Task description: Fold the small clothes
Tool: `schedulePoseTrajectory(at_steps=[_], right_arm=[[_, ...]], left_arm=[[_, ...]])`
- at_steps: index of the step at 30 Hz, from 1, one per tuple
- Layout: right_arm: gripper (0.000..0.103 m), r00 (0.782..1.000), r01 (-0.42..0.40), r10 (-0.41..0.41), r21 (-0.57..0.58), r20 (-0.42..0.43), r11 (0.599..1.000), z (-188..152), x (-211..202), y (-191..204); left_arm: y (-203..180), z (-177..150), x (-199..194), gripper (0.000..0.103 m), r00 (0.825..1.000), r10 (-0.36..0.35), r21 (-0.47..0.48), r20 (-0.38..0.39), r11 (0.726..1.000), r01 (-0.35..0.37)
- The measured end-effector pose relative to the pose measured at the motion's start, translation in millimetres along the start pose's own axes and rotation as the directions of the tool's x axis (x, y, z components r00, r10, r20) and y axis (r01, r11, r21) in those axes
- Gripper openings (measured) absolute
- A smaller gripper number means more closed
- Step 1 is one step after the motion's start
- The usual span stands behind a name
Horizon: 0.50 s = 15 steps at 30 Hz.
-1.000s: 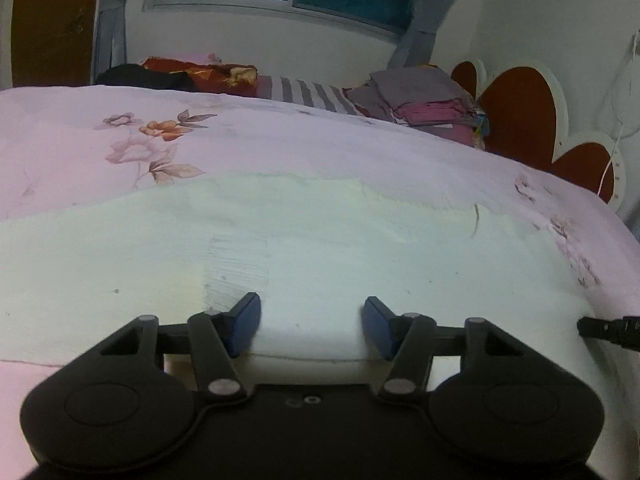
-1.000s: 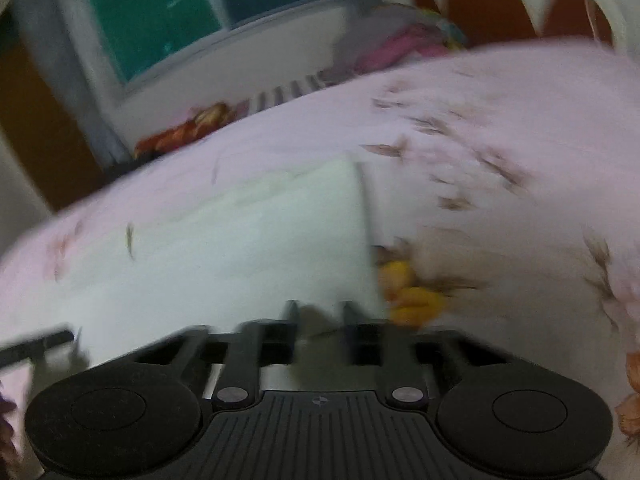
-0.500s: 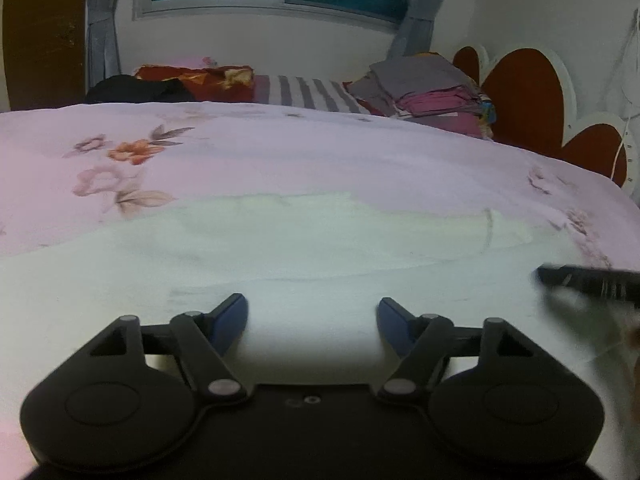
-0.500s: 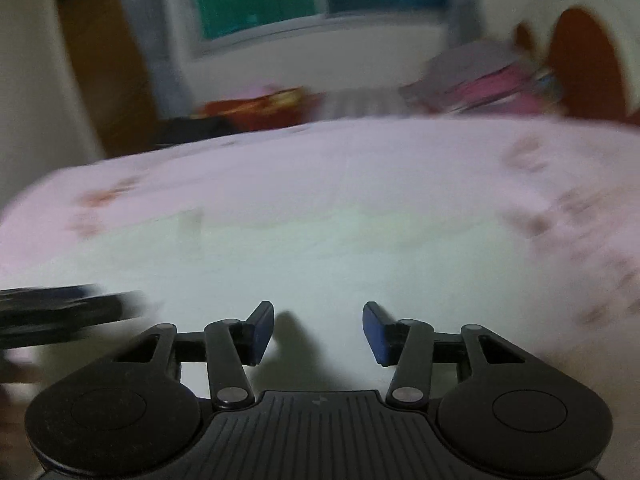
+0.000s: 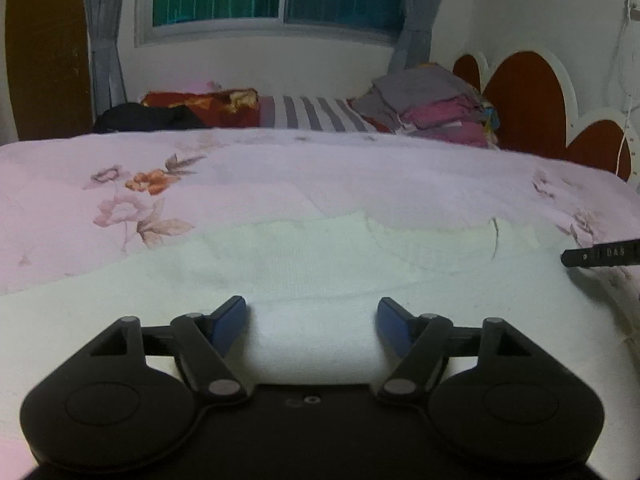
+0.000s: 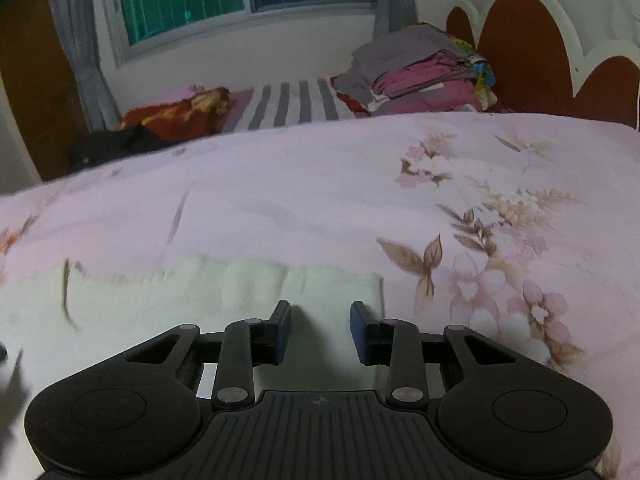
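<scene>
left wrist view: the pale cream garment (image 5: 304, 264) lies spread flat on the bed (image 5: 280, 168), on its pink floral cover, laid out smooth so that its edges can be found and lifted. left tongs (image 5: 312, 322) hover low over the garment's near part with jaws wide apart and nothing between them, placed as if ready to take a hem. at the garment's right end a dark tip of the right tongs (image 5: 600, 255) enters the view.

right wrist view: right tongs (image 6: 320, 326) stand over the garment's right corner (image 6: 360, 284), jaws apart and empty, the right jaw about level with the garment's side edge; this station suits a pinch at the corner, judged the next step. beyond the garment's far edge, by the headboard (image 6: 520, 48), sits a stack of folded clothes (image 6: 420, 68), probably finished pieces kept apart from the one in hand.
</scene>
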State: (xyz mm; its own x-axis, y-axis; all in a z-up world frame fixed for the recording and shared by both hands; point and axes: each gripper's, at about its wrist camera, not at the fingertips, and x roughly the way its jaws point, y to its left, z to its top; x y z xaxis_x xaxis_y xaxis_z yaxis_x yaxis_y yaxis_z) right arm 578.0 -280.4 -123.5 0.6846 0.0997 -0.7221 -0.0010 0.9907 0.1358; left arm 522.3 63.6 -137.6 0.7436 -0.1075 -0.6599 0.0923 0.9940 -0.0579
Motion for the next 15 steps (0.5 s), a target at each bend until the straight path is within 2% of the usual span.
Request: schedulePoseTrajectory(at_steps=[3, 7, 11, 15], right_arm=[[0.034, 1.000, 0.008, -0.009, -0.023, -0.018, 1.000, -9.5, -0.4, 1.9], [0.034, 0.999, 0.011, -0.013, -0.040, -0.031, 0.999, -16.6, -11.8, 6.7], [0.034, 0.999, 0.014, -0.016, -0.060, -0.038, 0.998, -27.8, -22.8, 9.4], [0.034, 0.999, 0.017, -0.019, -0.053, -0.040, 0.998, -36.1, -38.5, 10.3]], left_arm=[[3.1, -2.5, 6.8, 0.071, 0.999, 0.002, -0.017, -0.033, 1.000, -0.002], [4.5, -3.9, 0.0, 0.070, 1.000, 0.015, -0.025, -0.024, 1.000, -0.016], [-0.2, -6.3, -15.6, 0.070, 1.000, -0.002, -0.029, 0.007, 1.000, 0.002], [-6.3, -13.5, -19.9, 0.070, 1.000, -0.021, -0.016, -0.002, 1.000, 0.021]])
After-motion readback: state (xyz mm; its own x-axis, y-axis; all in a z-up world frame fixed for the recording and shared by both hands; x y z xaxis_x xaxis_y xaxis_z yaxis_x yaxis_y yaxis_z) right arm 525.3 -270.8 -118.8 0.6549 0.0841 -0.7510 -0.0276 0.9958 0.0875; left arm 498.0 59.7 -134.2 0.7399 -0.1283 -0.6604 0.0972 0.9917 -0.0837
